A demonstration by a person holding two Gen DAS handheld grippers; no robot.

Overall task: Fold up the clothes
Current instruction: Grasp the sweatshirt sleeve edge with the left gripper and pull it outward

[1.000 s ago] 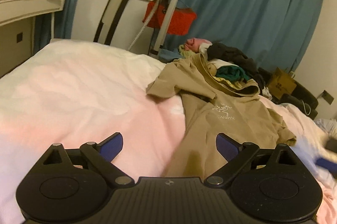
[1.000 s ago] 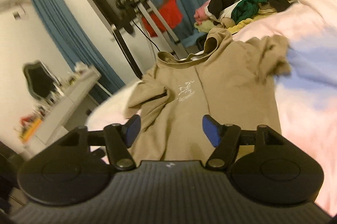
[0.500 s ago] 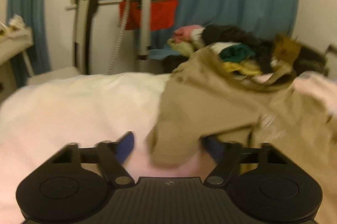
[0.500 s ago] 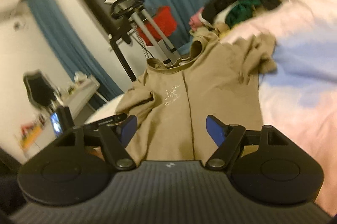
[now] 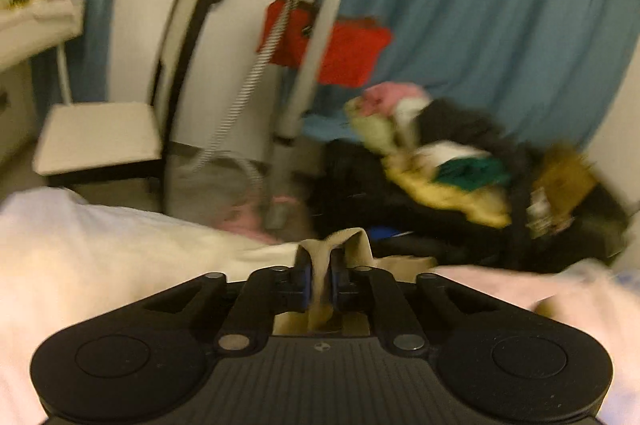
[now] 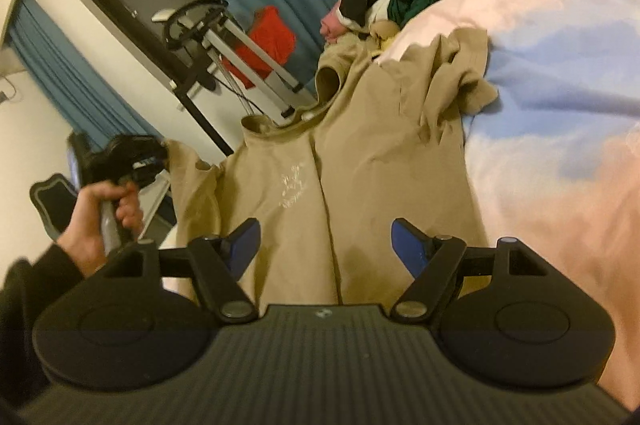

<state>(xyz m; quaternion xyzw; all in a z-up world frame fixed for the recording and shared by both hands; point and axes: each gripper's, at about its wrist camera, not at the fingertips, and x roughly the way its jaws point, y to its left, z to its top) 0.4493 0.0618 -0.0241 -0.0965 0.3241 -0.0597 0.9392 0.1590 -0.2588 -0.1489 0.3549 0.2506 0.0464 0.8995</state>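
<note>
A tan shirt [image 6: 368, 153] with a small white chest logo lies spread on the bed, collar toward the far edge. My left gripper [image 5: 319, 281] is shut on a fold of the tan shirt [image 5: 348, 245], which sticks up between its blue pads. In the right wrist view a hand holds that left gripper [image 6: 156, 161] at the shirt's left sleeve, which is raised off the bed. My right gripper [image 6: 324, 237] hovers open over the shirt's lower half, with nothing between its fingers. The right sleeve lies bunched on the blanket.
A pink-white blanket [image 6: 560, 145] covers the bed. A pile of mixed clothes [image 5: 440, 161] sits beyond the far edge. A garment steamer stand [image 5: 304, 65] with a red item, a white chair [image 5: 100, 137] and blue curtains [image 5: 500, 25] stand behind.
My left gripper has swung over to the shirt's left sleeve, gone from open to shut on it and raised it. My right gripper has rolled and sunk slightly, staying open.
</note>
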